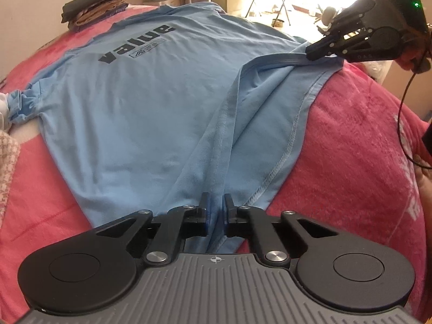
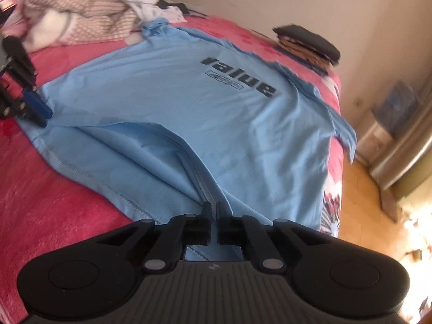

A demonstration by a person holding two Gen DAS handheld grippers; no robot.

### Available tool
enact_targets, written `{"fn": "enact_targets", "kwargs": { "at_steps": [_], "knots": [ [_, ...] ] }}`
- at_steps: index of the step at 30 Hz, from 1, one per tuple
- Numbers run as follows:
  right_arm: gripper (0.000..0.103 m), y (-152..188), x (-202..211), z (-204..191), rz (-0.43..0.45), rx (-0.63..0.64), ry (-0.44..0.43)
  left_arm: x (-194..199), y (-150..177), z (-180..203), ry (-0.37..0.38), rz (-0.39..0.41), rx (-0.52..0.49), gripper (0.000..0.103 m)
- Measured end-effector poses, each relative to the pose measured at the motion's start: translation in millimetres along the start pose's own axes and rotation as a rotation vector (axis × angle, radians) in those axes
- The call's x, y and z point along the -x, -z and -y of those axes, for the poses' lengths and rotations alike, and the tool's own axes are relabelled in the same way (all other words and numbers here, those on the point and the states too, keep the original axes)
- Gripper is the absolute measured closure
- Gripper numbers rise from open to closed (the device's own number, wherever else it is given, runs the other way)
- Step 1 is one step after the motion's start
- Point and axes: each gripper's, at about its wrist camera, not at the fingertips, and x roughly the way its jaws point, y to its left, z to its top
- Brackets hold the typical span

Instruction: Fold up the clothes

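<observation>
A light blue T-shirt (image 1: pixel 140 102) with black "value" print lies spread on a pink blanket (image 1: pixel 351 140); it also shows in the right wrist view (image 2: pixel 216 102). My left gripper (image 1: pixel 216 202) is shut on the shirt's hem at the near corner, and shows at the left edge of the right wrist view (image 2: pixel 40 116). My right gripper (image 2: pixel 213 208) is shut on the hem at the other bottom corner, and shows in the left wrist view (image 1: pixel 310 51). The hem edge is lifted and stretched between the two grippers.
A stack of folded dark and tan clothes (image 1: pixel 94 2) sits at the bed's far corner, also in the right wrist view (image 2: pixel 307 43). A heap of unfolded clothes (image 2: pixel 81 8) lies beside the shirt's sleeve. Wooden floor (image 2: pixel 364 202) lies beyond the bed edge.
</observation>
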Motion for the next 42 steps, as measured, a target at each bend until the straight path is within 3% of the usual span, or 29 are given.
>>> {"fn": "enact_targets", "kwargs": {
  "at_steps": [5,8,10,11,12,14,19,20,21,23,26,31,37,42],
  "knots": [
    [0.103,2.3,4.3,0.0,-0.003,0.019,-0.001,1.8,1.1,-3.9,0.009,-0.002,0.000,0.103],
    [0.099,-2.4,3.1,11.4,0.006,-0.063,-0.024,1.7,-3.9,-7.2,0.022,0.009,0.047,0.096],
    [0.087,-7.4,-1.4,19.6,0.010,-0.111,-0.036,-0.6,-8.1,-7.3,0.018,0.022,0.067,0.079],
    [0.071,-9.2,-3.1,20.8,0.017,-0.115,-0.028,-2.3,-10.1,-6.8,0.014,0.028,0.070,0.079],
    [0.062,-10.5,-4.6,21.4,0.030,-0.115,-0.021,-4.7,-11.9,-5.5,0.015,0.031,0.065,0.079],
    [0.062,-12.2,-10.1,22.8,0.041,-0.117,-0.038,-10.2,-14.2,-1.3,0.016,0.032,0.048,0.079],
    [0.065,-14.4,-30.4,24.0,0.009,-0.119,-0.067,-21.3,-15.5,7.7,-0.015,0.031,0.005,0.080],
    [0.070,-14.4,-32.4,24.5,0.008,-0.123,-0.069,-21.9,-15.9,7.5,-0.017,0.031,0.003,0.081],
    [0.082,-14.4,-34.4,25.0,0.007,-0.127,-0.071,-21.7,-15.8,6.8,-0.018,0.034,0.003,0.085],
    [0.095,-14.8,-36.1,25.5,0.012,-0.130,-0.066,-20.2,-15.7,4.5,-0.025,0.041,0.007,0.097],
    [0.103,-16.5,-29.6,25.7,0.047,-0.121,-0.061,-14.2,-14.0,-3.2,-0.009,0.054,0.036,0.102],
    [0.103,-15.9,-12.3,19.7,0.082,-0.054,-0.081,4.4,-9.3,-7.2,0.027,0.081,-0.004,0.103],
    [0.103,-7.0,10.2,5.4,0.092,0.090,-0.123,9.6,10.4,2.1,0.051,0.000,-0.131,0.103],
    [0.103,3.6,3.4,-13.1,0.050,0.239,-0.092,6.7,15.4,2.6,0.048,-0.013,-0.154,0.103]
  ]
}}
